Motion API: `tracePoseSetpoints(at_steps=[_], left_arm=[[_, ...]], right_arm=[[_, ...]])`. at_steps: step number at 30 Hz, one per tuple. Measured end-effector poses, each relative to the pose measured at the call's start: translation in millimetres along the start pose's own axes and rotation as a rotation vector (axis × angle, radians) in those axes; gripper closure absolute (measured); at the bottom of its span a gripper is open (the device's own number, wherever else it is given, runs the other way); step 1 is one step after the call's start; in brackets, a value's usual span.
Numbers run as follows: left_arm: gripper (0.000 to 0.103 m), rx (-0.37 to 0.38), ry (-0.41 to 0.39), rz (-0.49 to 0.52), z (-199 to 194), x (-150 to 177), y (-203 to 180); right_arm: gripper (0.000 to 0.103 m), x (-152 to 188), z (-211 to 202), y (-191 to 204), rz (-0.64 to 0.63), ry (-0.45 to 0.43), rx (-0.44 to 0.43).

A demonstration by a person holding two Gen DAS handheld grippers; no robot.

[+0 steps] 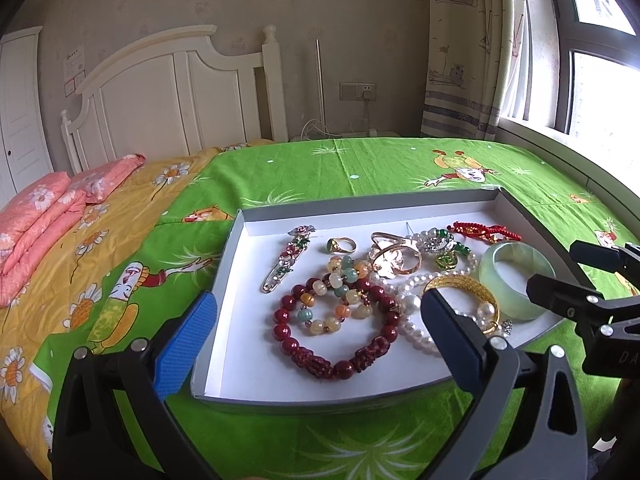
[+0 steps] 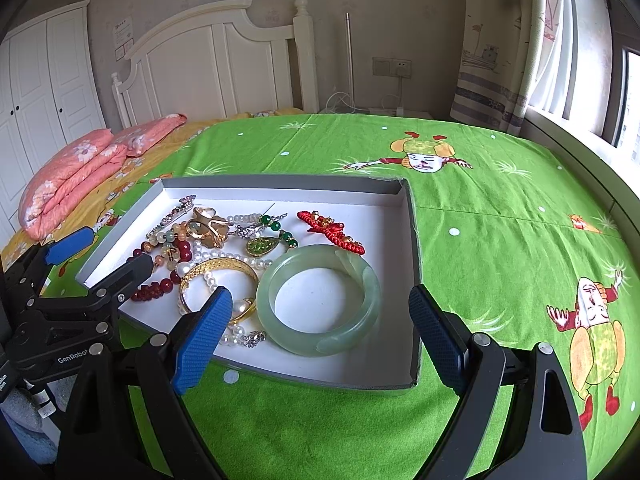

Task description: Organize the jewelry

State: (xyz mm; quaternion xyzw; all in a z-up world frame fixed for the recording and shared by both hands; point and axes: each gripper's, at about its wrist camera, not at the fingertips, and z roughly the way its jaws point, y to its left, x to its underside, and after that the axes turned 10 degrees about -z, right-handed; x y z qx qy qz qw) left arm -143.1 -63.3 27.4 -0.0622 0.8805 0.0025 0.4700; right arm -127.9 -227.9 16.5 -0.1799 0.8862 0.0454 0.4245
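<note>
At the bottom of the left wrist view, the left hand-held gripper (image 1: 316,328) is spread wide, nothing between its blue pads, hovering over the near edge of a shallow grey tray (image 1: 320,392) that lies on the bed's green sheet (image 1: 360,440). At the bottom of the right wrist view, the right hand-held gripper (image 2: 324,320) is spread too and empty, its two fingers framing the near right part of the tray (image 2: 414,240).

Inside the tray the jewelry sits in a loose heap. Nearest the lower middle of the left view lies a dark red bead bracelet (image 1: 338,328), with a bracelet of mixed pale beads (image 1: 344,296) overlapping it. To the right come a pearl strand (image 1: 412,320) and a gold bangle (image 1: 460,284), touching each other. A pale green jade bangle (image 2: 320,300) lies flat at the right, just beside the gold one. Farther back are a jeweled pin (image 1: 286,258), a gold ring with a green stone (image 1: 342,245) and a red knotted cord (image 2: 330,232).

Beyond the tray, at the left of the frame, pink folded bedding (image 2: 76,176) rests near a white headboard (image 2: 212,64).
</note>
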Motion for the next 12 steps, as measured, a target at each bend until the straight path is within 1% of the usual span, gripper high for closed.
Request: tracePoseSetpoints(at_steps=[2,4,8,10,12], left_arm=[[0.002,-0.024,-0.027,0.009,-3,3,-1],[0.002,-0.02,-0.043,0.009,-5,3,-1],[0.002,-0.006,-0.001,0.002,-6,2,2],[0.002,-0.014,0.008,-0.03,-13,5,11],[0.002,0.018,0.053,-0.064,-20,10,24]], right_arm=[[0.017,0,0,0,0.0,-0.001,-0.002],[0.017,1,0,0,0.002,-0.003,-0.004],[0.017,2,-4,-1,0.013,-0.015,-0.023],[0.017,3,-8,-7,0.028,-0.018,-0.037],[0.017,5,-14,-16,0.044,-0.011,-0.051]])
